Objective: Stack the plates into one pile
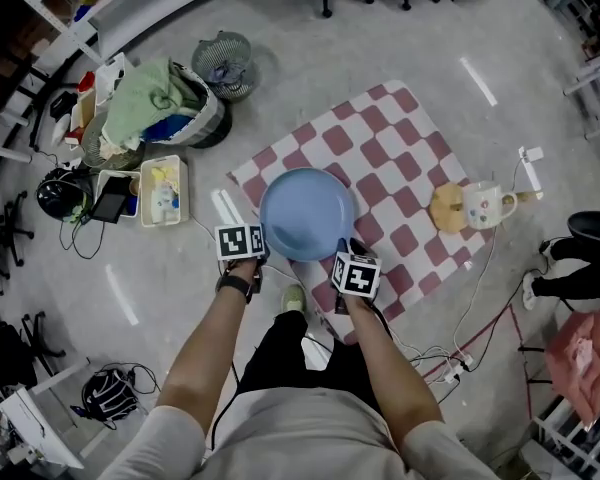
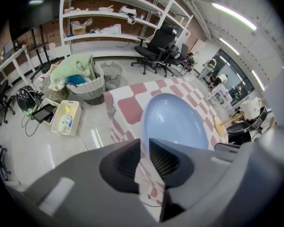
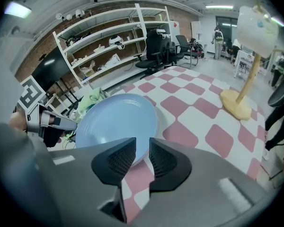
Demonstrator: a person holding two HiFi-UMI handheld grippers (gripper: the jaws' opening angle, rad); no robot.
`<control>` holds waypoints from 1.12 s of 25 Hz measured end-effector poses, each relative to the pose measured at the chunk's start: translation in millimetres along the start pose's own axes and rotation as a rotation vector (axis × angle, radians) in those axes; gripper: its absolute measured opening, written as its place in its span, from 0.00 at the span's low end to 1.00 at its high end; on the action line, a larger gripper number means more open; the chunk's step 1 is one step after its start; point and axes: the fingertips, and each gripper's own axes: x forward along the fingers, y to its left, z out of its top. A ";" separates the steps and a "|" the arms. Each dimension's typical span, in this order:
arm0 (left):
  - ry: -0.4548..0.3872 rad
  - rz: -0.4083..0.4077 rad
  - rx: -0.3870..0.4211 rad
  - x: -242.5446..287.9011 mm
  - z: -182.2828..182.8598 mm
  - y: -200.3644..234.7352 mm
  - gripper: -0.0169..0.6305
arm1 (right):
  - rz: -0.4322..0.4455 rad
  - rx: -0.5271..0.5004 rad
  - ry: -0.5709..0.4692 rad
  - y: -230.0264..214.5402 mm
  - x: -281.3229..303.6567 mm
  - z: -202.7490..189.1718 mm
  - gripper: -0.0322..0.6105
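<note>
A single light blue plate (image 1: 307,213) is over the near part of a red-and-white checkered cloth (image 1: 380,138) spread on the floor. My left gripper (image 1: 263,243) grips its left rim, and in the left gripper view the plate (image 2: 180,122) rises from between the nearly closed jaws of that gripper (image 2: 145,143). My right gripper (image 1: 345,251) holds the near right rim. In the right gripper view the plate (image 3: 116,119) has its edge pinched in this gripper (image 3: 142,145). Whether the plate rests on the cloth or hangs above it cannot be told.
A wooden stand with a white mug (image 1: 485,205) stands at the cloth's right edge. A laundry basket of clothes (image 1: 165,108), a wire bin (image 1: 223,63) and a white tub of bottles (image 1: 162,190) sit to the left. Cables (image 1: 450,353) trail at the near right.
</note>
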 end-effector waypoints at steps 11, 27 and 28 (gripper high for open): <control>-0.197 -0.101 0.050 -73.0 35.3 -41.6 0.04 | 0.064 0.012 -0.171 17.7 -67.8 62.1 0.13; -0.603 -0.383 0.298 -248.8 139.1 -160.9 0.04 | 0.231 -0.035 -0.584 60.8 -221.4 212.6 0.06; -0.625 -0.396 0.310 -261.4 143.1 -167.5 0.04 | 0.244 -0.038 -0.613 63.1 -234.0 221.3 0.07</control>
